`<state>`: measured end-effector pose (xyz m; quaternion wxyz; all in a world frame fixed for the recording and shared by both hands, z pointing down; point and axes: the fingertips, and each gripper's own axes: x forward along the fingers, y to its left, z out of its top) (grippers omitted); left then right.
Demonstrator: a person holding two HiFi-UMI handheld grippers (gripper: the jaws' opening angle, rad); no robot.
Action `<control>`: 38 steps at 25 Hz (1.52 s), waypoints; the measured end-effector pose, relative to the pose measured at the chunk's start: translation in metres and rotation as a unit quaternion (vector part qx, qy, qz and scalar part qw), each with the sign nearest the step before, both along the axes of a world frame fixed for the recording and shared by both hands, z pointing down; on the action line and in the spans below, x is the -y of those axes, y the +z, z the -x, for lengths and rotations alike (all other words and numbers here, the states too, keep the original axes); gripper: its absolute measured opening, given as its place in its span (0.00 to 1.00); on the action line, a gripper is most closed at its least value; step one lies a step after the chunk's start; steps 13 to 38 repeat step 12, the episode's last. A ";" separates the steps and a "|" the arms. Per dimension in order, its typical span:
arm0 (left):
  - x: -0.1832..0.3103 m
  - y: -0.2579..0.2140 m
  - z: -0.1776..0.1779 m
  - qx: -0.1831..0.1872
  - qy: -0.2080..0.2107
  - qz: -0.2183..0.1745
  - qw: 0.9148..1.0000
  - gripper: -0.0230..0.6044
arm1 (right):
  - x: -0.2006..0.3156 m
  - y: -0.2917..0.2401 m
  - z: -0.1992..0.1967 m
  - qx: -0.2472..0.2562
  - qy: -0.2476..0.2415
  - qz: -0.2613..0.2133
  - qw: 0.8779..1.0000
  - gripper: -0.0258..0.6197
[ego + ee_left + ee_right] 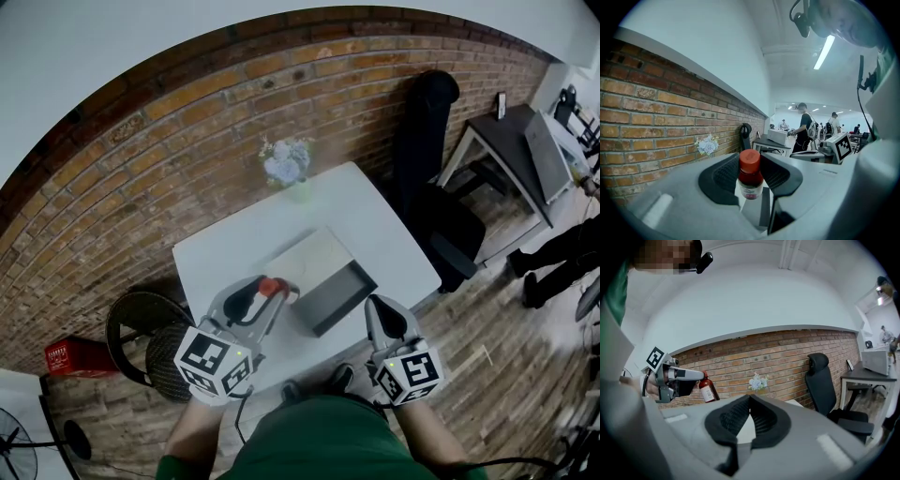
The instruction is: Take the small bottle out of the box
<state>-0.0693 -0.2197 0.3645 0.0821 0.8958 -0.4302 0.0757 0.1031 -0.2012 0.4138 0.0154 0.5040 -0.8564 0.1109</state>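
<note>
A small brown bottle (273,286) with a red cap is clamped between the jaws of my left gripper (270,291), held just left of the open grey box (349,292) and above the white table (375,211). In the left gripper view the bottle (750,176) stands upright between the pads, with my left gripper (750,180) shut on its body. The right gripper view shows the bottle (708,389) in the air at the left. My right gripper (382,317) hovers at the box's near right corner. Its jaws meet with nothing between them (750,400).
The box's pale lid (314,251) lies open toward the wall. A vase of flowers (287,167) stands at the table's far edge by the brick wall. A black office chair (429,169) is right of the table, a wicker stool (141,330) to its left.
</note>
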 end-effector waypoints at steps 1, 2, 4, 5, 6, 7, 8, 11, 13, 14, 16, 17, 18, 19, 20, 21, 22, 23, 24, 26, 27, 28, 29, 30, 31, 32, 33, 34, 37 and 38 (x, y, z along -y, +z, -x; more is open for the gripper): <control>0.000 0.001 0.000 0.000 -0.001 0.001 1.000 0.27 | 0.000 0.000 0.000 0.001 -0.001 0.000 1.000 0.04; 0.001 0.002 0.000 0.000 -0.002 0.003 1.000 0.27 | 0.000 0.001 -0.001 0.001 -0.001 0.001 1.000 0.04; 0.002 0.003 0.000 0.000 -0.004 0.005 1.000 0.27 | 0.000 0.002 -0.002 0.002 -0.001 0.002 1.000 0.04; 0.002 0.004 0.000 -0.001 -0.005 0.006 1.000 0.27 | 0.000 0.002 -0.003 0.003 0.000 0.003 1.000 0.04; 0.003 0.005 0.000 -0.001 -0.006 0.007 1.000 0.27 | 0.000 0.003 -0.004 0.004 0.000 0.003 1.000 0.04; 0.003 0.006 -0.001 -0.002 -0.007 0.008 1.000 0.27 | 0.001 0.004 -0.005 0.004 0.001 0.003 1.000 0.04; 0.004 0.007 -0.001 -0.002 -0.007 0.008 1.000 0.27 | 0.001 0.004 -0.006 0.005 0.001 0.003 1.000 0.04; 0.007 0.008 -0.005 -0.003 -0.009 0.010 1.000 0.27 | 0.004 0.006 -0.013 0.007 0.003 0.004 1.000 0.04; 0.008 0.009 -0.006 -0.003 -0.010 0.011 1.000 0.27 | 0.005 0.006 -0.015 0.007 0.004 0.005 1.000 0.04; 0.008 0.009 -0.006 -0.003 -0.010 0.011 1.000 0.27 | 0.005 0.006 -0.015 0.007 0.004 0.005 1.000 0.04; 0.008 0.009 -0.006 -0.003 -0.010 0.011 1.000 0.27 | 0.005 0.006 -0.015 0.007 0.004 0.005 1.000 0.04; 0.008 0.009 -0.006 -0.003 -0.010 0.011 1.000 0.27 | 0.005 0.006 -0.015 0.007 0.004 0.005 1.000 0.04; 0.008 0.009 -0.006 -0.003 -0.010 0.011 1.000 0.27 | 0.005 0.006 -0.015 0.007 0.004 0.005 1.000 0.04; 0.008 0.009 -0.006 -0.003 -0.010 0.011 1.000 0.27 | 0.005 0.006 -0.015 0.007 0.004 0.005 1.000 0.04; 0.008 0.009 -0.006 -0.003 -0.010 0.011 1.000 0.27 | 0.005 0.006 -0.015 0.007 0.004 0.005 1.000 0.04; 0.008 0.009 -0.006 -0.003 -0.010 0.011 1.000 0.27 | 0.005 0.006 -0.015 0.007 0.004 0.005 1.000 0.04; 0.008 0.009 -0.006 -0.003 -0.010 0.011 1.000 0.27 | 0.005 0.006 -0.015 0.007 0.004 0.005 1.000 0.04; 0.008 0.009 -0.006 -0.003 -0.010 0.011 1.000 0.27 | 0.005 0.006 -0.015 0.007 0.004 0.005 1.000 0.04; 0.008 0.009 -0.006 -0.003 -0.010 0.011 1.000 0.27 | 0.005 0.006 -0.015 0.007 0.004 0.005 1.000 0.04; 0.008 0.009 -0.006 -0.003 -0.010 0.011 1.000 0.27 | 0.005 0.006 -0.015 0.007 0.004 0.005 1.000 0.04; 0.008 0.009 -0.006 -0.003 -0.010 0.011 1.000 0.27 | 0.005 0.006 -0.015 0.007 0.004 0.005 1.000 0.04; 0.008 0.009 -0.006 -0.003 -0.010 0.011 1.000 0.27 | 0.005 0.006 -0.015 0.007 0.004 0.005 1.000 0.04; 0.008 0.009 -0.006 -0.003 -0.010 0.011 1.000 0.27 | 0.005 0.006 -0.015 0.007 0.004 0.005 1.000 0.04; 0.008 0.009 -0.006 -0.003 -0.010 0.011 1.000 0.27 | 0.005 0.006 -0.015 0.007 0.004 0.005 1.000 0.04; 0.008 0.009 -0.006 -0.003 -0.010 0.011 1.000 0.27 | 0.005 0.006 -0.015 0.007 0.004 0.005 1.000 0.04; 0.008 0.009 -0.006 -0.003 -0.010 0.011 1.000 0.27 | 0.005 0.006 -0.015 0.007 0.004 0.005 1.000 0.04; 0.008 0.009 -0.006 -0.003 -0.010 0.011 1.000 0.27 | 0.005 0.006 -0.015 0.007 0.004 0.005 1.000 0.04; 0.008 0.009 -0.006 -0.003 -0.010 0.011 1.000 0.27 | 0.005 0.006 -0.015 0.007 0.004 0.005 1.000 0.04; 0.008 0.009 -0.006 -0.003 -0.010 0.011 1.000 0.27 | 0.005 0.006 -0.015 0.007 0.004 0.005 1.000 0.04; 0.008 0.009 -0.006 -0.003 -0.010 0.011 1.000 0.27 | 0.005 0.006 -0.015 0.007 0.004 0.005 1.000 0.04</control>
